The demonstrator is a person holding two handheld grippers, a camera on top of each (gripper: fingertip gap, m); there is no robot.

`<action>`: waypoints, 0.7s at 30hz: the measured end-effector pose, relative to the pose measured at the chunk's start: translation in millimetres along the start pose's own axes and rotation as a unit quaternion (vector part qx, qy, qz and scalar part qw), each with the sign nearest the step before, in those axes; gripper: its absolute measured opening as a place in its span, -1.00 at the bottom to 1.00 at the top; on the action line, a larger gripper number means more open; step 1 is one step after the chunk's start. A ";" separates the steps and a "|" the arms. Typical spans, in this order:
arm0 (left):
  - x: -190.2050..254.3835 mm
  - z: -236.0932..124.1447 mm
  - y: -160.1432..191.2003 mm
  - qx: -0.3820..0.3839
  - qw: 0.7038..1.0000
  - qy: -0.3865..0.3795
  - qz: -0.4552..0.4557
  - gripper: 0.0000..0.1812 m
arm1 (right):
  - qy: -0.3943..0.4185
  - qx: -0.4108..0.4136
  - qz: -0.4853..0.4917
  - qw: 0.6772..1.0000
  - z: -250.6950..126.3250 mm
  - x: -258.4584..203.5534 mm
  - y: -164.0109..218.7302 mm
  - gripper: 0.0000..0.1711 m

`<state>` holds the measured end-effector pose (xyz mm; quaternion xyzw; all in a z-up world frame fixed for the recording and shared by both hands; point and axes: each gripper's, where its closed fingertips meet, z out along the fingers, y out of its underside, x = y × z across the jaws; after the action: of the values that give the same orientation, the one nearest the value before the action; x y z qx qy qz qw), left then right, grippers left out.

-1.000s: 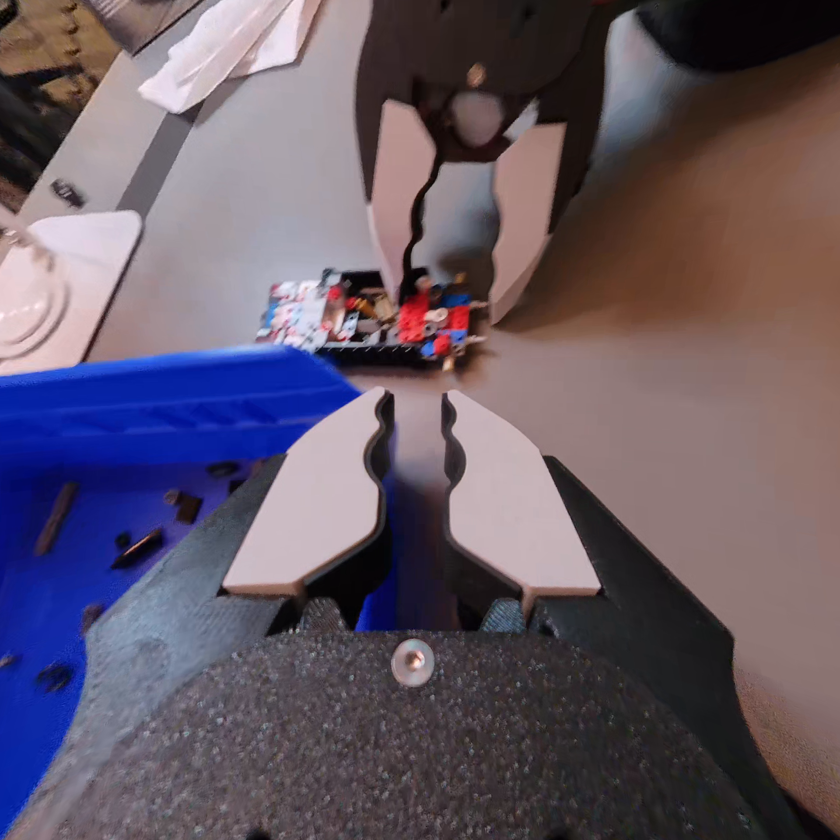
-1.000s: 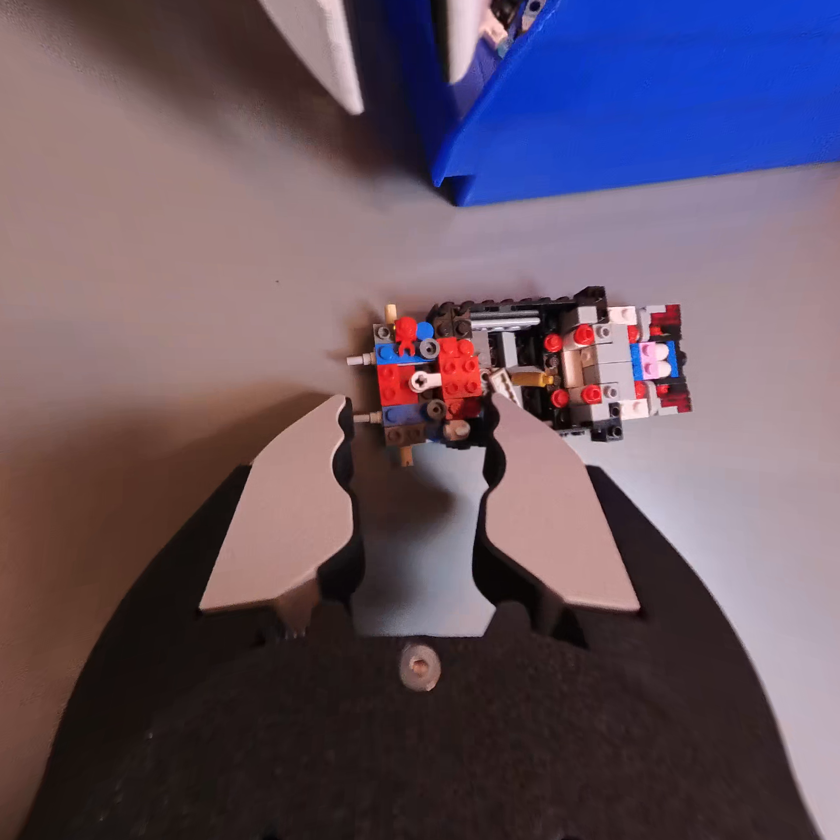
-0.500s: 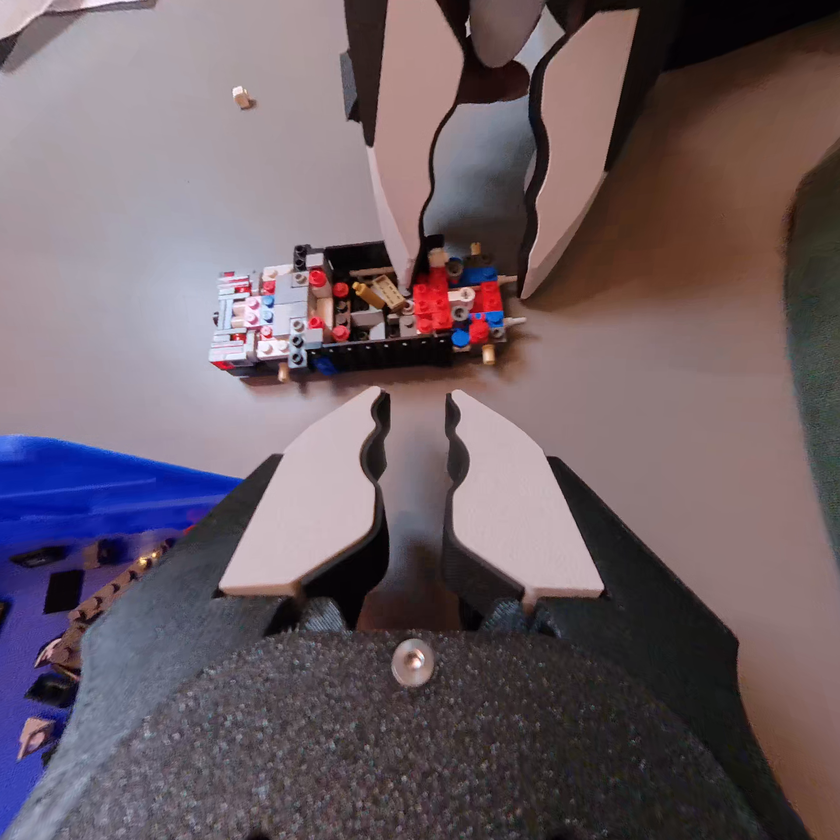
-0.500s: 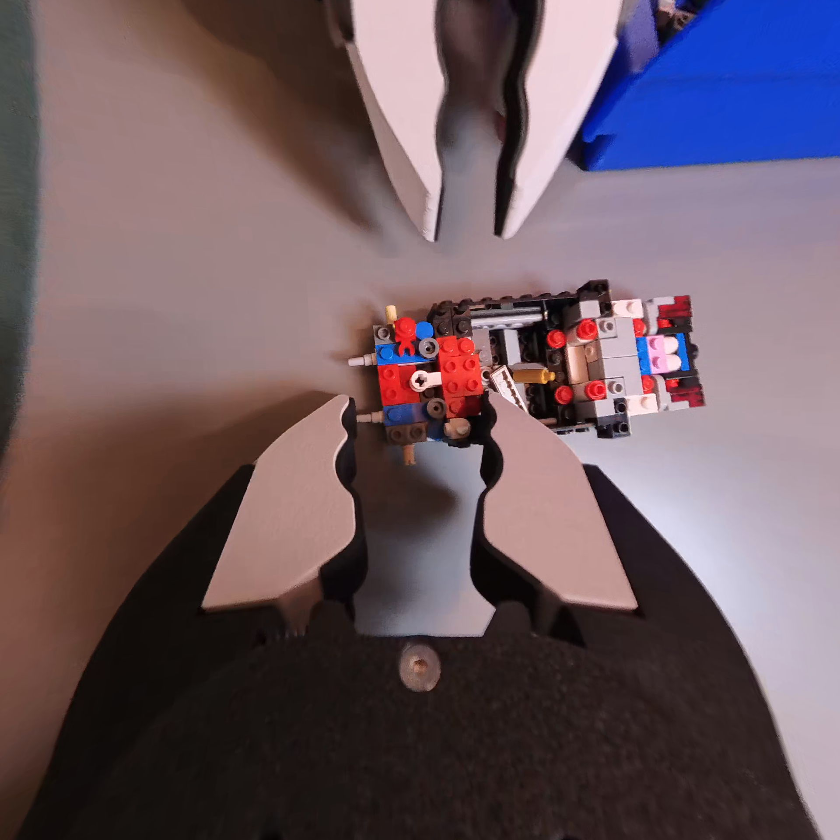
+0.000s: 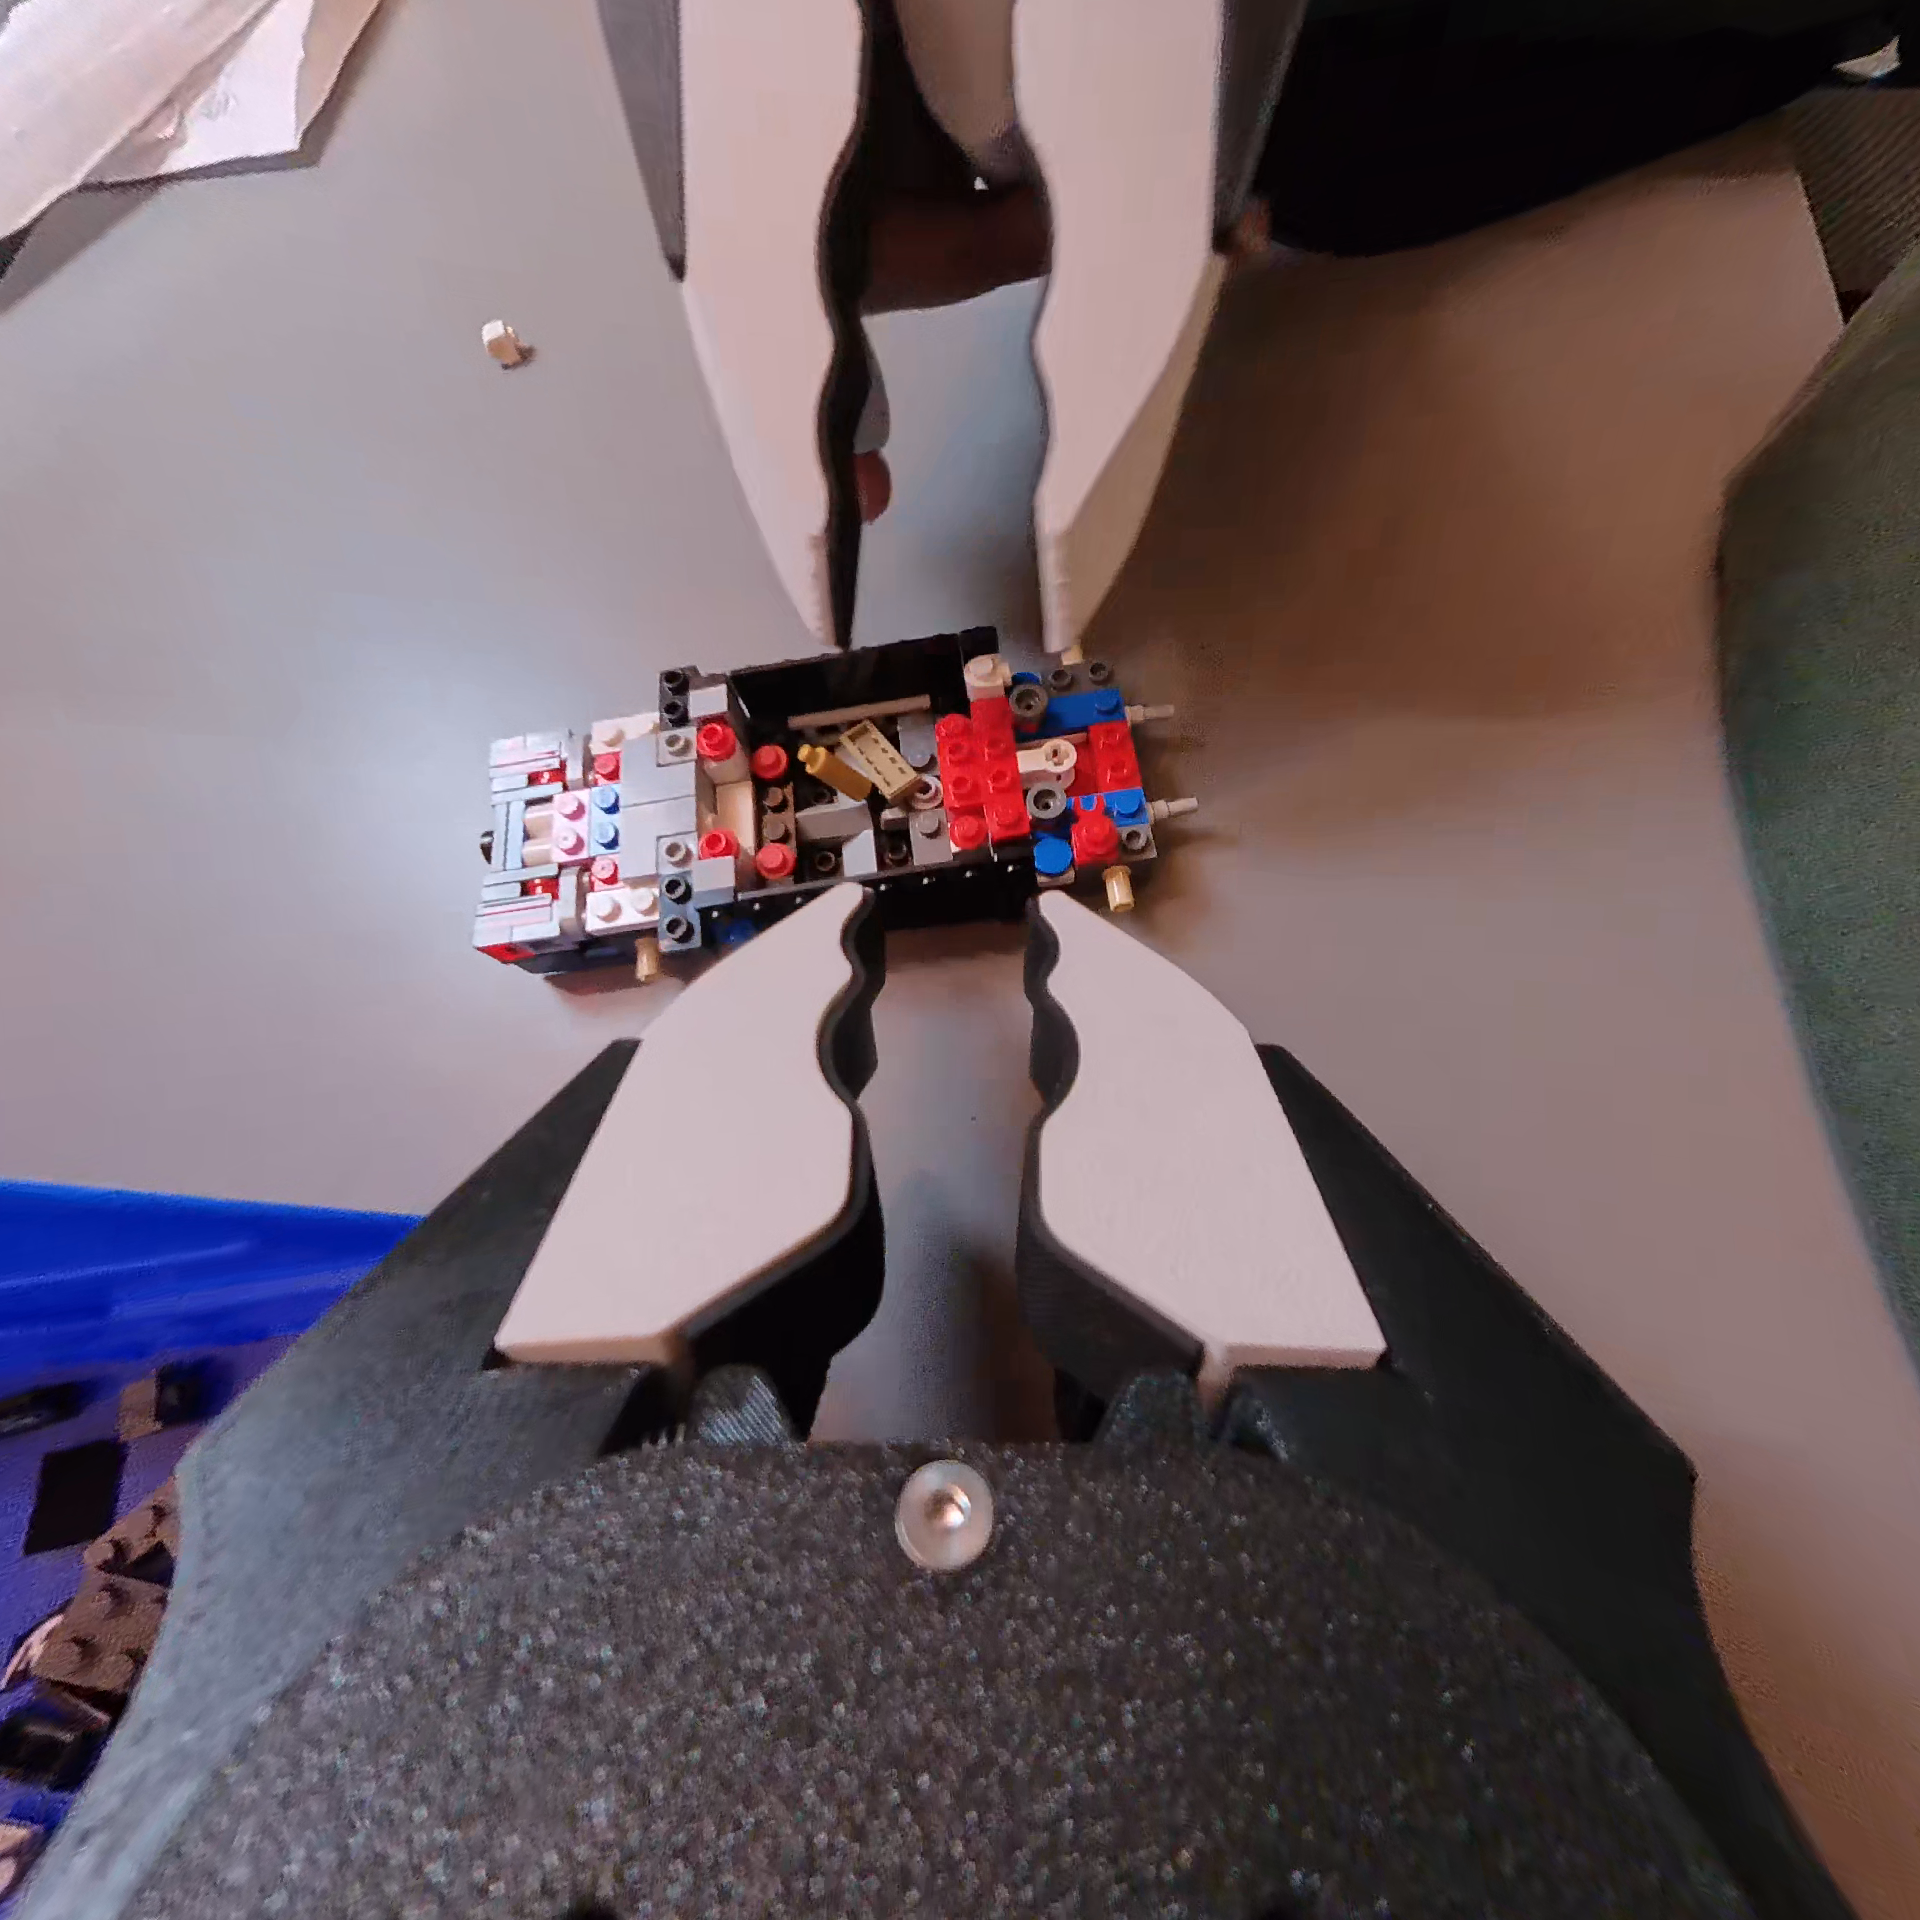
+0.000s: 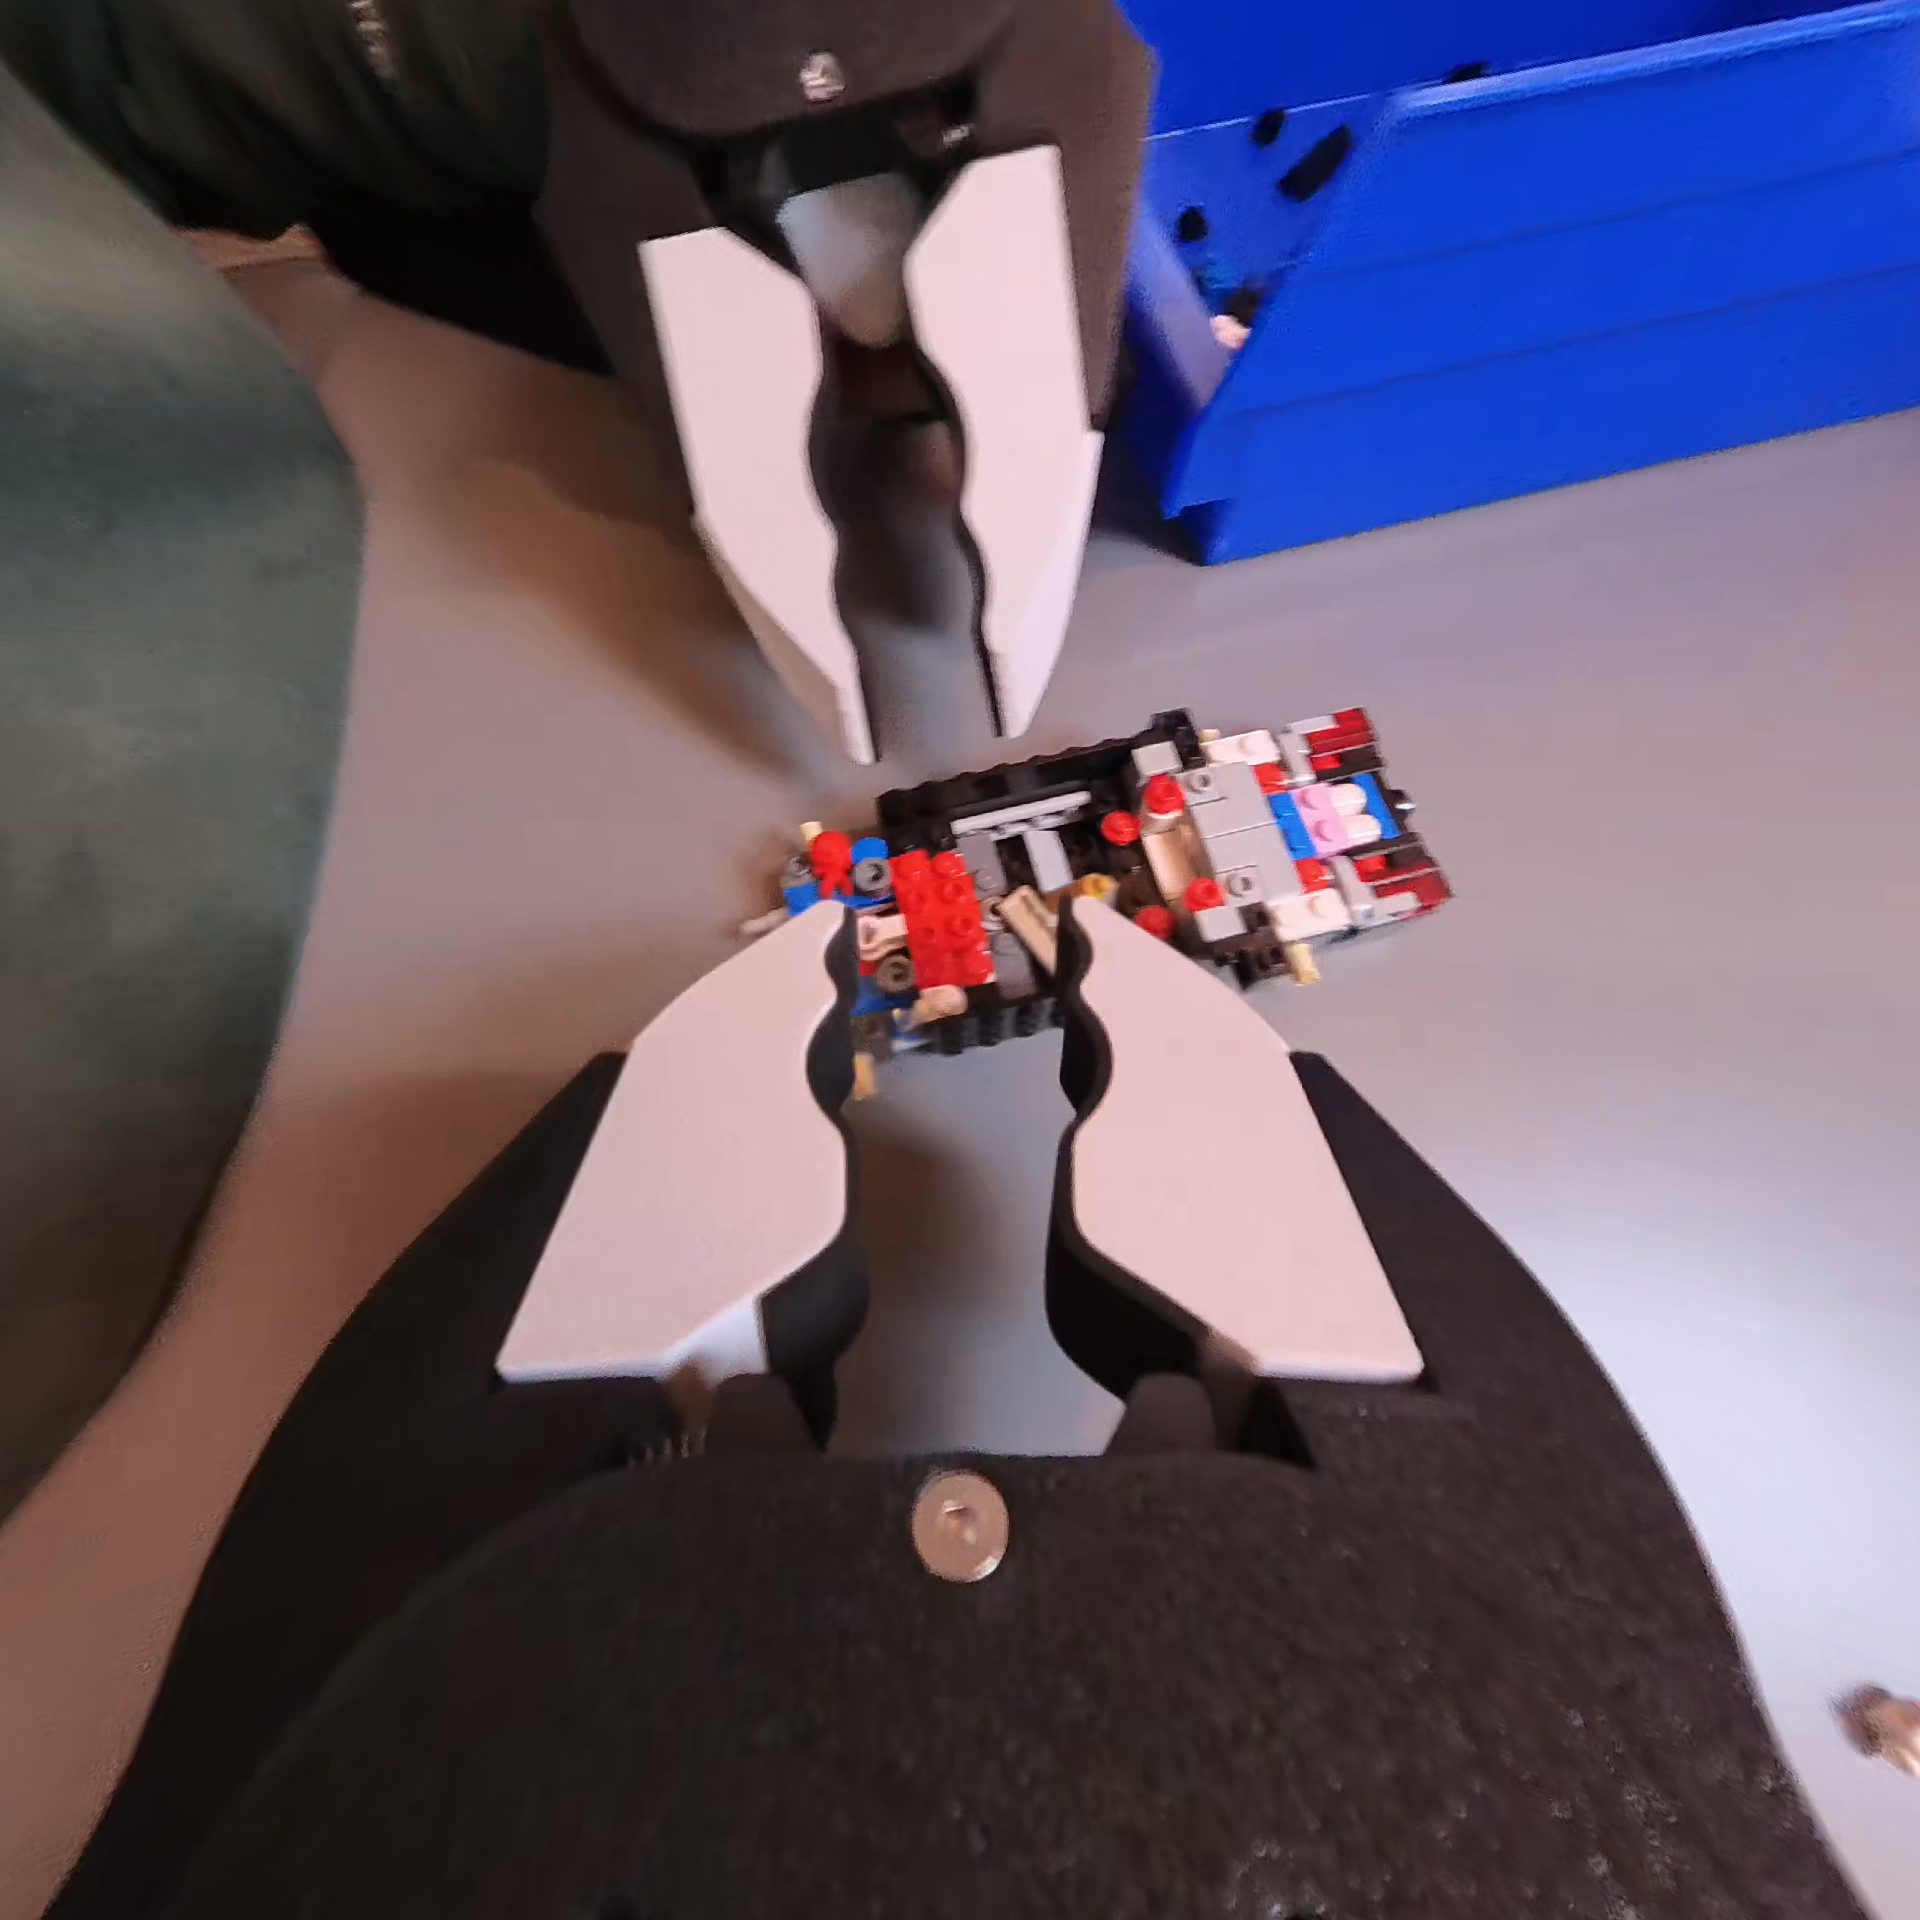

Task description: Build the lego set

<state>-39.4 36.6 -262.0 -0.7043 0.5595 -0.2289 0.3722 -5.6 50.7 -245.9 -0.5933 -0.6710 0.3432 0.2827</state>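
The partly built lego model (image 5: 821, 800), a black frame with red, blue, grey, white and pink bricks, lies flat on the grey table (image 5: 260, 571). My left gripper (image 5: 951, 904) is open and empty, with its fingertips at the model's near black edge. My right gripper (image 5: 945, 634) faces it from the far side, open, with its tips at the model's far edge. In the right wrist view, my right gripper (image 6: 954, 914) hangs over the red-brick end of the model (image 6: 1226, 842). The left gripper (image 6: 935, 732) is just beyond that end. Neither gripper holds a brick.
A blue bin (image 5: 156, 1278) with several dark loose pieces stands to my left; it also shows in the right wrist view (image 6: 1558, 312). A small tan piece (image 5: 504, 343) and a crumpled bag (image 5: 156, 94) lie farther off. A dark green mass (image 5: 1839, 727) borders the table. The grippers' ends are close to 5 centimetres from one another.
My left gripper has swung from over the blue bin to the model's near edge and opened a little wider. My right gripper has come over the model, its jaws slightly narrower.
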 end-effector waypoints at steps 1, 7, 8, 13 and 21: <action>0.1 0.0 -0.6 0.000 1.000 -0.002 0.002 -0.72 | 0.016 -0.003 0.011 1.000 1.1 5.7 -1.1 -0.61; 3.6 4.7 -0.2 -0.004 1.000 -0.005 0.007 -0.73 | 0.051 -0.087 0.070 0.992 8.4 12.6 1.2 -0.71; 4.9 5.6 -0.4 -0.004 1.000 -0.004 0.008 -0.73 | 0.050 -0.114 0.086 0.988 9.9 12.4 5.8 -0.71; 9.2 8.0 -3.2 0.005 1.000 -0.006 0.009 -0.72 | 0.032 -0.179 0.140 0.973 19.8 11.7 13.6 -0.73; 12.0 9.1 -4.9 0.014 1.000 -0.010 0.008 -0.71 | 0.006 -0.246 0.194 0.950 17.3 20.3 20.3 -0.84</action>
<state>-26.4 28.1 -264.9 -0.6970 0.5577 -0.2268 0.3896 -9.8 69.8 -273.1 -0.7652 -0.6048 0.2122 0.0607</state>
